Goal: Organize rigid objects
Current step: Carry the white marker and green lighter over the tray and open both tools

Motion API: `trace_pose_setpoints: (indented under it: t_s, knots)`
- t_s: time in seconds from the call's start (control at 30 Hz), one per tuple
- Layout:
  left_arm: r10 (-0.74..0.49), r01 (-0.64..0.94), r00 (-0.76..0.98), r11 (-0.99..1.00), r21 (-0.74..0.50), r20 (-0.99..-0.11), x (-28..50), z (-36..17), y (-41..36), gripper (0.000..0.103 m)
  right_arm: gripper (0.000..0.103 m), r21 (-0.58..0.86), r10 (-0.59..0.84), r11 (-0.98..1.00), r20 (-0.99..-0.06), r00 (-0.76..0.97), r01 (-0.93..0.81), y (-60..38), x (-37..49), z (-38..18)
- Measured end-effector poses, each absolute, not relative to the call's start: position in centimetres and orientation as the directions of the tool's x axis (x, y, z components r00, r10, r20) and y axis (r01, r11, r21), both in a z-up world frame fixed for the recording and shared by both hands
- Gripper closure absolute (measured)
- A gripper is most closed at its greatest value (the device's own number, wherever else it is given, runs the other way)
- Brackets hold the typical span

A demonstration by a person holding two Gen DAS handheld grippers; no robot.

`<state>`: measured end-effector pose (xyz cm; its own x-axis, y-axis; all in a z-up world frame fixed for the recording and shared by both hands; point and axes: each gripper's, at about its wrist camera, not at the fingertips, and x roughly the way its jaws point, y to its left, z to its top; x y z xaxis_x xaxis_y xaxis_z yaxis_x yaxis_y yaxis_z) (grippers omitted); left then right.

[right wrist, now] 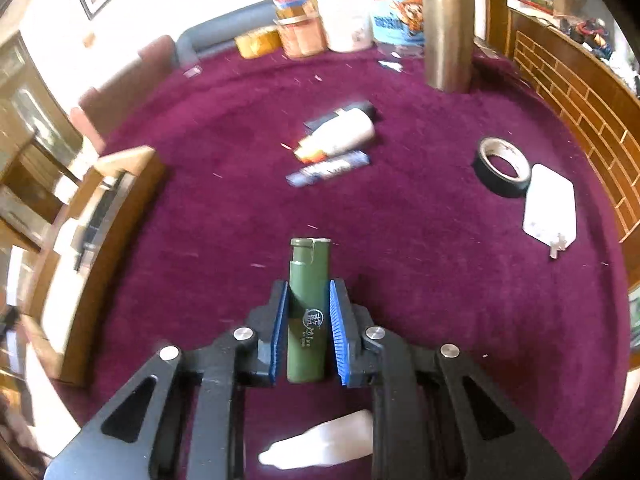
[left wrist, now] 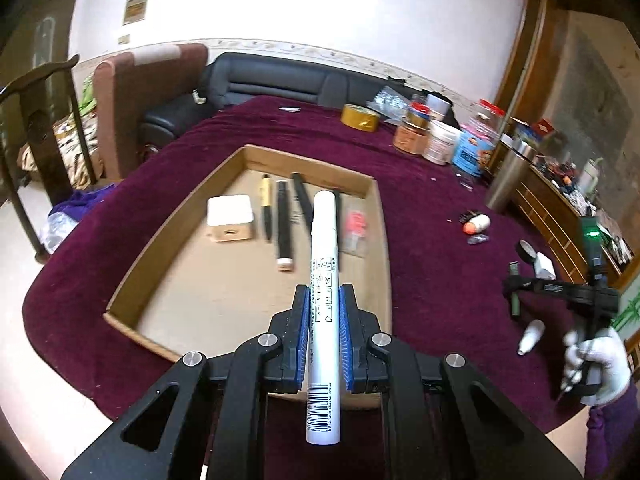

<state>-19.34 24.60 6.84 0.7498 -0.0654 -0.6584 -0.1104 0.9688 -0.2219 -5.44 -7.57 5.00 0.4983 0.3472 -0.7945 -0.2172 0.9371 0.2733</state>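
My left gripper is shut on a white marker pen and holds it above the near right part of a shallow cardboard tray. In the tray lie a white box, a yellow-black pen, two black sticks and a small bag with pink pieces. My right gripper is shut on a green lighter above the purple cloth; it also shows in the left wrist view at the right. The tray's corner lies to its left.
On the cloth lie a white bottle with orange cap, a blue wrapper, a black tape roll, a white flat pack and a small white bottle. Jars, yellow tape and a steel flask stand at the back.
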Motion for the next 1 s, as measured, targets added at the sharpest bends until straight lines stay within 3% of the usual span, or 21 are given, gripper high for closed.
trace_pose_setpoints:
  t_s: [0.3,0.53,0.77,1.0]
  knots:
    - [-0.069,-0.159,0.703,0.955,-0.251,-0.707,-18.2,4.4,26.8,0.092,0.089,0.408,0.569,0.814,-0.702,0.428,-0.413,-0.2,-7.6,8.5]
    - [-0.065,-0.16,0.69,0.958,-0.24,-0.721,-17.0,3.7,27.1,0.092,0.088,0.509,0.689,0.682,-0.687,0.231,-0.525,6.8,-8.1,8.8]
    - [-0.061,-0.179,0.655,0.956,-0.232,-0.753,-14.7,2.1,27.4,0.092,0.088,0.501,0.646,0.659,-0.759,0.081,-0.561,13.6,-8.0,5.8]
    - [-0.093,-0.174,0.67,0.945,-0.278,-0.737,-15.3,1.6,28.2,0.091,0.085,0.476,0.59,0.711,-0.804,0.07,-0.518,16.2,-5.4,3.1]
